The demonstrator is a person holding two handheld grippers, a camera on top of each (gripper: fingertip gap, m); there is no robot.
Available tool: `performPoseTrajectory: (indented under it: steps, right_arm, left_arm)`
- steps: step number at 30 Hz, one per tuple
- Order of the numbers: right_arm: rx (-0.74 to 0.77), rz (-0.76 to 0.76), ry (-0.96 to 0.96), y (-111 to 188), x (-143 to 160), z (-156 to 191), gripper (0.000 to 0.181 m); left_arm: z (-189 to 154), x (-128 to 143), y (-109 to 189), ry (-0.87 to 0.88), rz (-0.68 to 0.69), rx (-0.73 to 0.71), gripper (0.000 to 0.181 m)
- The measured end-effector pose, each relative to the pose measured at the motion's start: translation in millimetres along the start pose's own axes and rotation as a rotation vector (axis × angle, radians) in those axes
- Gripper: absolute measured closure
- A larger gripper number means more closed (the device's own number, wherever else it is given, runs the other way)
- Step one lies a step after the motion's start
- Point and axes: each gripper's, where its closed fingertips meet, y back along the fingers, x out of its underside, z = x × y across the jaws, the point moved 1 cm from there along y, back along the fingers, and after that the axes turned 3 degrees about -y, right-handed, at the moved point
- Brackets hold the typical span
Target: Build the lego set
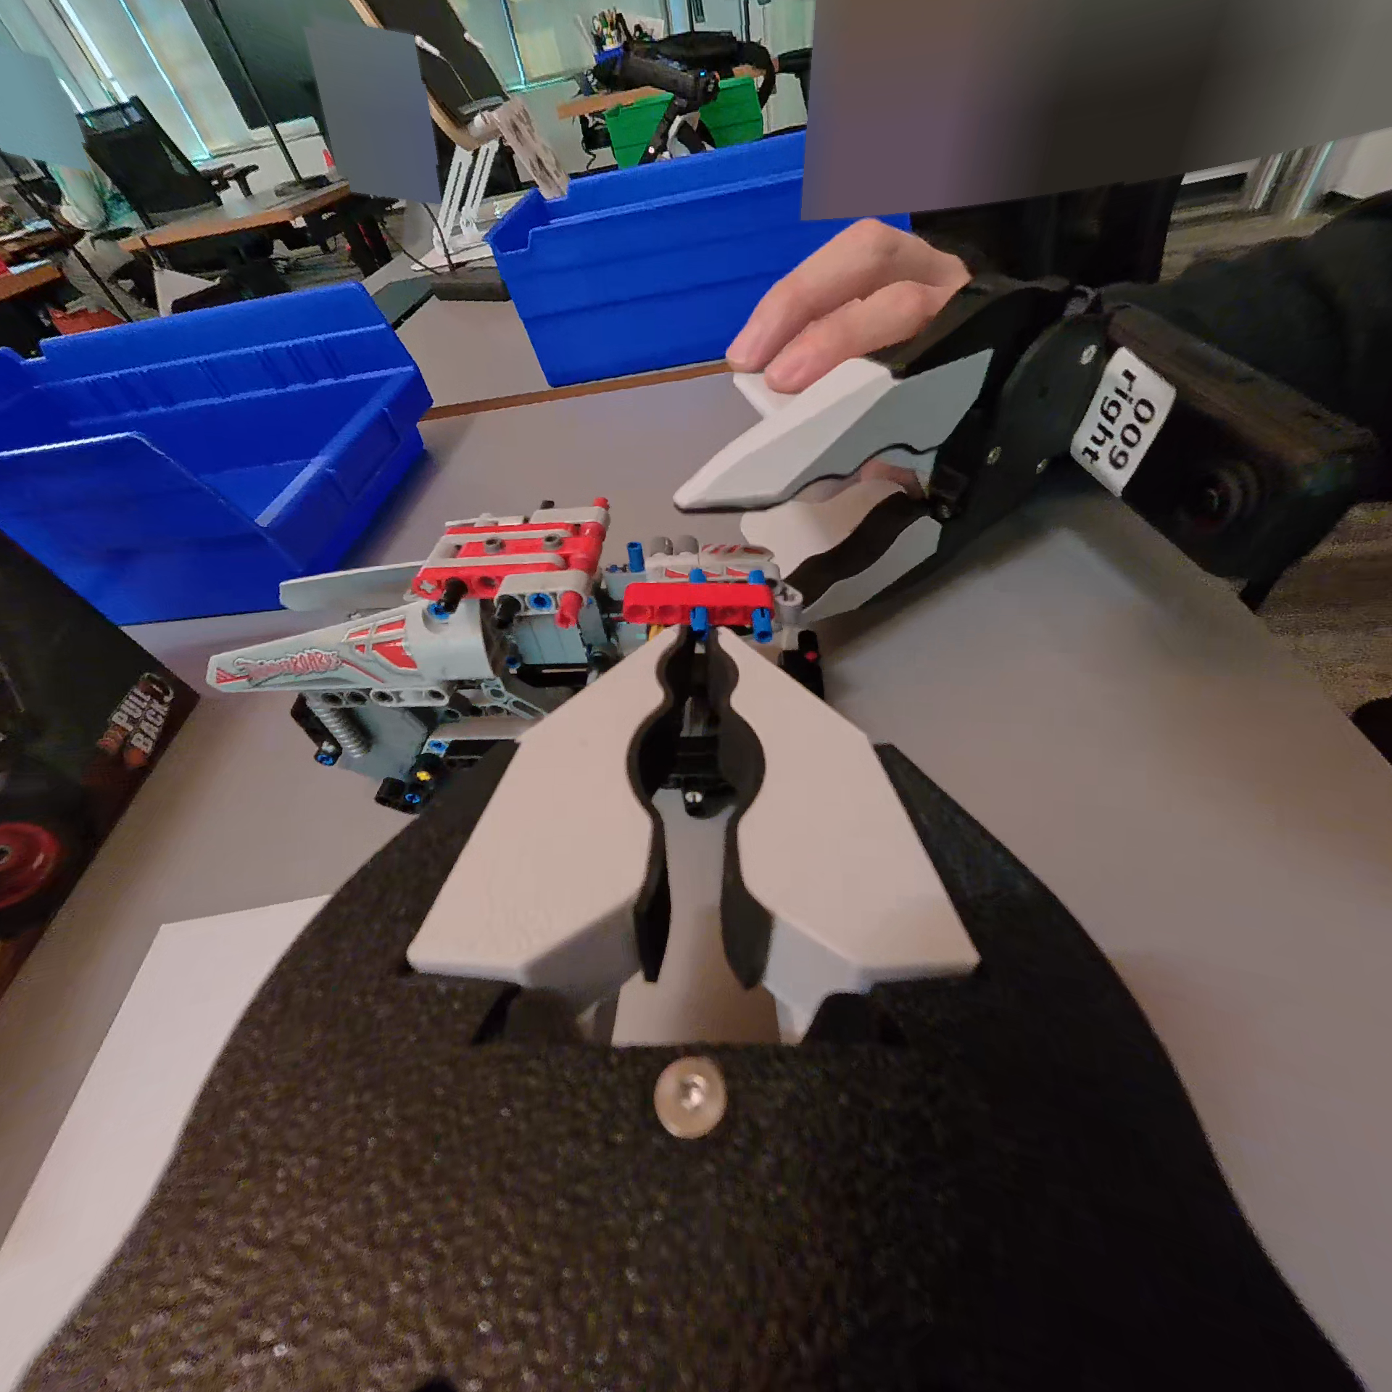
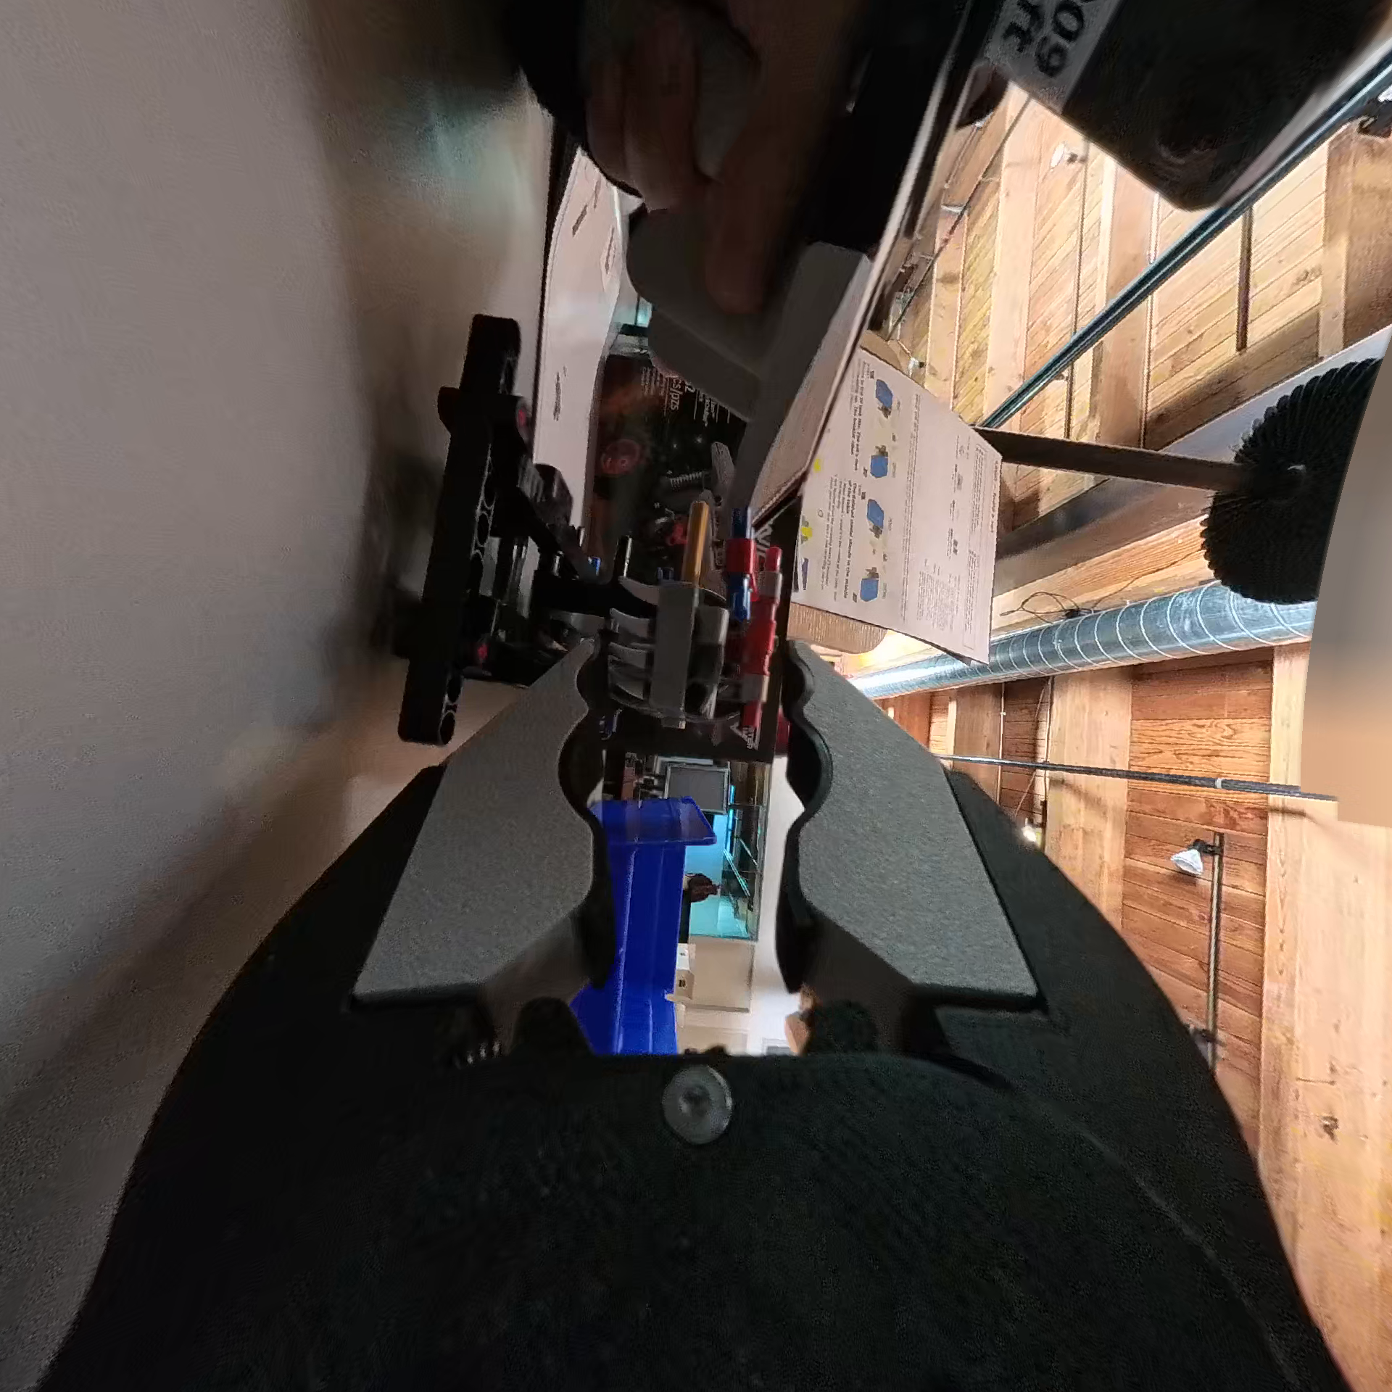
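Observation:
A grey, red and black lego vehicle model lies on the grey table. A red beam with blue pins sits on top of its near end. My left gripper is closed down on the model just under that beam. My right gripper comes in from the right, turned on its side and open, one finger above the model's end and one low beside it. In the right wrist view the model sits between the spread tips of the right gripper.
Two blue bins stand behind the model, one on the left and one farther back. The dark set box lies at the left edge, a white sheet near the front. A printed sheet hangs beyond. Left and right tips are no more than a few centimetres apart.

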Motion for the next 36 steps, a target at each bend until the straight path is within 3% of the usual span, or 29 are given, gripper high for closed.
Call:
performPoseTrajectory:
  steps: [3,7,24,36]
  right_arm:
    - [0.001,0.001,-0.044,3.7,3.0,-0.9,0.136]
    - [-0.024,-0.014,0.002,3.8,0.2,5.8,0.15]
    - [-0.032,0.014,0.05,-5.4,1.3,8.5,0.155]
    - [-0.033,0.049,0.074,-10.8,3.1,8.6,0.155]
  left_arm:
    - [-1.5,0.1,0.2,-0.012,0.001,0.001,0.181]
    - [-1.0,0.0,0.8,-0.012,-0.001,-0.004,0.181]
    - [1.7,9.6,-1.1,0.084,0.08,0.017,0.181]
    - [7.4,9.8,0.3,0.12,0.065,-0.004,0.181]
